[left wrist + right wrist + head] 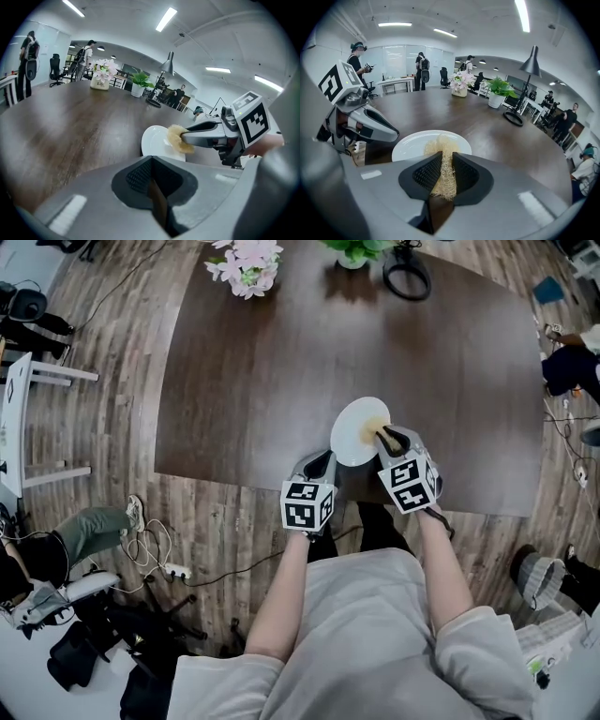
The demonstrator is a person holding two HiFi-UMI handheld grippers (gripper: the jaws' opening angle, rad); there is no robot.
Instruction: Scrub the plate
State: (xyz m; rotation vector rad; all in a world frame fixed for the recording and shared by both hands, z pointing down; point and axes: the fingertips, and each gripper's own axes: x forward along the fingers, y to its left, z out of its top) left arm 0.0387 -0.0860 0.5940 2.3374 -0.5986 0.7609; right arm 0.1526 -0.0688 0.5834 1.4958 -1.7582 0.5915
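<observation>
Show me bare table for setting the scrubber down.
Bare: table left and right of the plate, and the middle up to the flowers, potted plant and lamp base. Crowded: around the plate, with left gripper and right gripper.

White plate [354, 437] ahead of both tongs; straw-yellow scrubber [443, 159] between the right tongs [442, 174], which are grey with black ribbed pads [425, 175]; left tongs [152, 180] the same grey and black; black-and-white square markers on their cubes [307, 504]; dark brown wood-grain surface [281, 362] beneath; pink-white flowers [246, 263] far beyond.
</observation>
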